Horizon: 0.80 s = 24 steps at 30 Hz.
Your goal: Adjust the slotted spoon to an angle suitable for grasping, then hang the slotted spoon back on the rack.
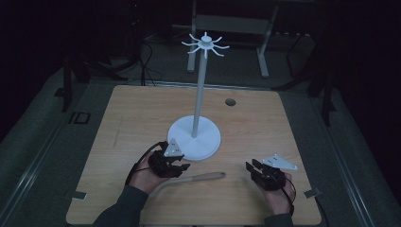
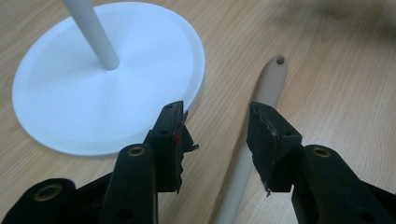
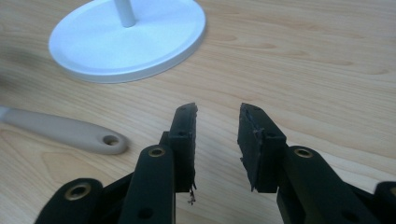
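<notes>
Beige utensil handle (image 1: 201,177): flat on tabletop (image 1: 142,113), at 6 o'clock of white stand base (image 1: 194,137), hanging hole toward 3 o'clock.
Left tool (image 1: 183,166): jaws spread, straddling the handle (image 2: 261,116), not pinching.
Right tool (image 1: 249,166): jaws spread, empty, at 3 o'clock of the handle, apart.
</notes>
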Tool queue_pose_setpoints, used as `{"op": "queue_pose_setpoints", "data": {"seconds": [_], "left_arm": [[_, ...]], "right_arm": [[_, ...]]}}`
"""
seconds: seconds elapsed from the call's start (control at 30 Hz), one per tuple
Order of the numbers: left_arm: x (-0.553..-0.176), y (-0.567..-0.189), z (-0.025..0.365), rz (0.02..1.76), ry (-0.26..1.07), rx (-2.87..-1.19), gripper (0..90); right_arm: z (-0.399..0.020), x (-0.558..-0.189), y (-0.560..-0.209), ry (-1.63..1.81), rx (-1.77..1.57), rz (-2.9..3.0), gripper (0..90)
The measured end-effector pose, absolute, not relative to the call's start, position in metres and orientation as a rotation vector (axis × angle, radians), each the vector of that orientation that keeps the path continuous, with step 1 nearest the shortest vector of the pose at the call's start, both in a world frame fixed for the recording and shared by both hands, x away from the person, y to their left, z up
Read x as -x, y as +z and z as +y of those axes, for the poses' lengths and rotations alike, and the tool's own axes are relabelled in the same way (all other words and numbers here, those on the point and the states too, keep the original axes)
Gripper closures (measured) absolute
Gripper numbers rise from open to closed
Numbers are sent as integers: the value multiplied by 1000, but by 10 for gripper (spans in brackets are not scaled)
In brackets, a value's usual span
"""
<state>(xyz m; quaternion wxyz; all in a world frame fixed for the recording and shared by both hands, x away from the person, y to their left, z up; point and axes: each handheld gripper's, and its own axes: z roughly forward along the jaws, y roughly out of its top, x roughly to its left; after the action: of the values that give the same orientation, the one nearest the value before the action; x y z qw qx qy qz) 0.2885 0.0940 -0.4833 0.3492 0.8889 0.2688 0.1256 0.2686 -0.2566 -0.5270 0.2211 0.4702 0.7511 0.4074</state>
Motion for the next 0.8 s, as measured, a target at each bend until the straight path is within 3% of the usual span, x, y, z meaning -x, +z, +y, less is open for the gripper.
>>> {"op": "queue_pose_setpoints", "data": {"seconds": [0.8], "left_arm": [[-304, -495, 66, 551, 199, -2543, 591]], "right_arm": [[-273, -267, -522, 1150, -1327, 2039, 601]]}}
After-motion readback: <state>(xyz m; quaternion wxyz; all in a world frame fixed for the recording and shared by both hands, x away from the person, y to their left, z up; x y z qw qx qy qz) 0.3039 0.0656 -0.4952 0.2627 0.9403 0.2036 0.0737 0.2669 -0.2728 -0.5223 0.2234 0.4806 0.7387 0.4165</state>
